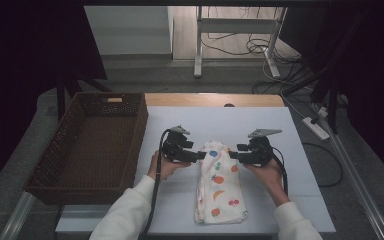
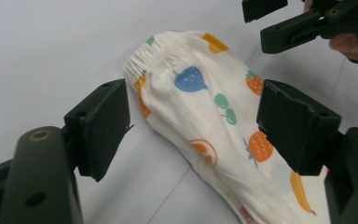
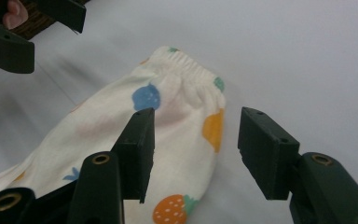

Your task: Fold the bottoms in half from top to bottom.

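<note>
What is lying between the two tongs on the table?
In the high view, the folded white fruit-print cloth lies between the left tongs and the right tongs, its elastic end nearest them. Both tongs are open.

One folded fruit-print cloth point(image 1: 219, 182) lies on the one white worktop point(image 1: 290, 200), with one brown wicker basket point(image 1: 65, 150) at its left edge and two hand-held grippers, left gripper point(image 1: 200, 156) and right gripper point(image 1: 233, 155).

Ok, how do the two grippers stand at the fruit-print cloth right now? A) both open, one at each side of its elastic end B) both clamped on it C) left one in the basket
A: the left gripper and right gripper both stand open, flanking the cloth at its elastic end.
</note>
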